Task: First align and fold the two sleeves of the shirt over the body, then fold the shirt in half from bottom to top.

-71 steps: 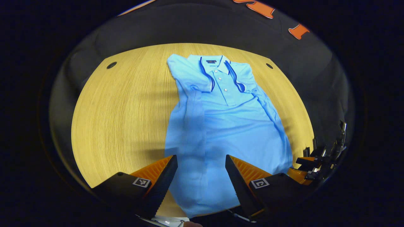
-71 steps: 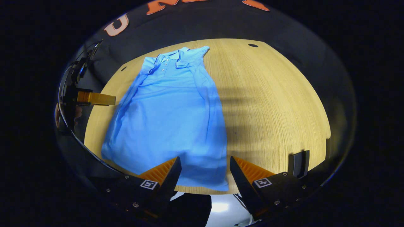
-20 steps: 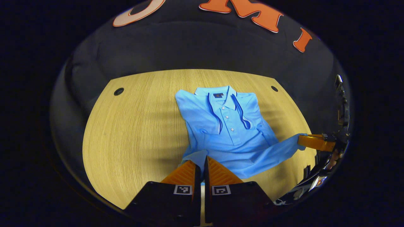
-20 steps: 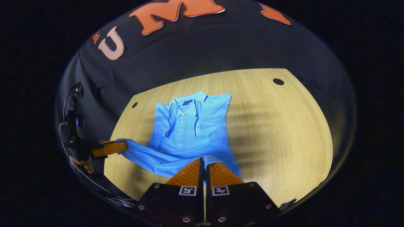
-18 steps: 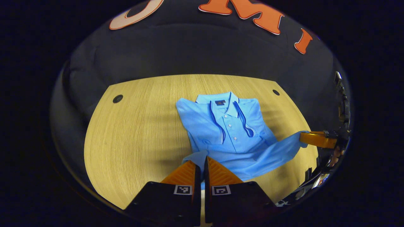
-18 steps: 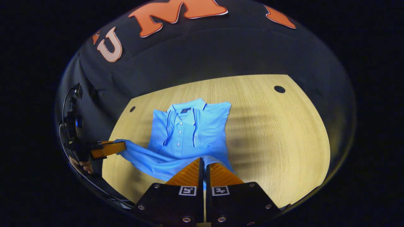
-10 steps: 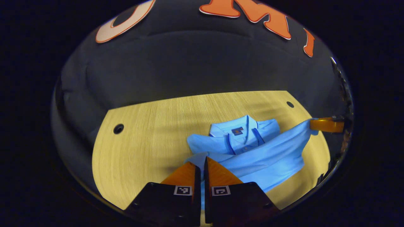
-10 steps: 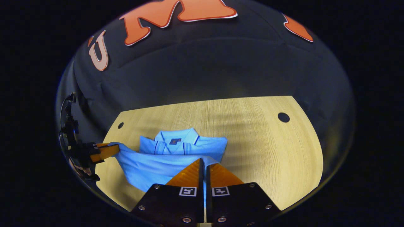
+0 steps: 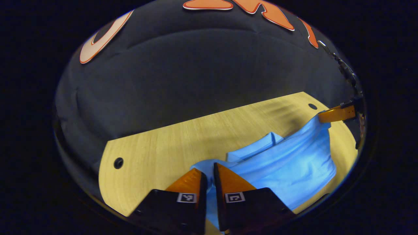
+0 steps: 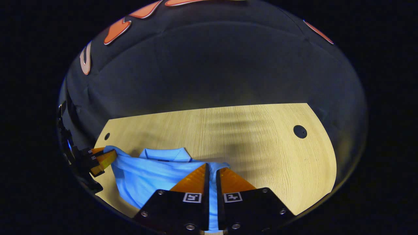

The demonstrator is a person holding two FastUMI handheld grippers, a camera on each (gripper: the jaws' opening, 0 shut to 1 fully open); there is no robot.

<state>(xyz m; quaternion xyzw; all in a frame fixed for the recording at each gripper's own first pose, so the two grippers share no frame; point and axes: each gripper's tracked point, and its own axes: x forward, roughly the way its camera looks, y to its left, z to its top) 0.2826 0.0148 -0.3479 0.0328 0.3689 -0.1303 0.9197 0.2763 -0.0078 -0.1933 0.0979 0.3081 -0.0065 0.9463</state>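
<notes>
The light blue polo shirt (image 9: 287, 160) lies on the wooden table (image 9: 163, 147) with its lower half carried up over the chest; only the collar tip (image 9: 272, 137) peeks out beyond the folded edge. My left gripper (image 9: 209, 169) is shut on one hem corner. Farther right in the left gripper view, the right gripper (image 9: 336, 113) pinches the other corner. In the right gripper view the shirt (image 10: 147, 176) sits low and left, the collar (image 10: 166, 153) showing behind the raised hem. My right gripper (image 10: 212, 171) is shut on the hem, and the left gripper (image 10: 101, 158) holds the far corner.
The tabletop (image 10: 254, 140) stretches away to the right in the right gripper view, with a round cable hole (image 10: 299, 131) near its far corner. Another hole (image 9: 118, 162) sits at the table's left side in the left gripper view. Dark booth cloth stands behind the table.
Both grippers have carried the hem farther toward the collar and lower. The placket and buttons are now covered, leaving only the collar's edge in sight.
</notes>
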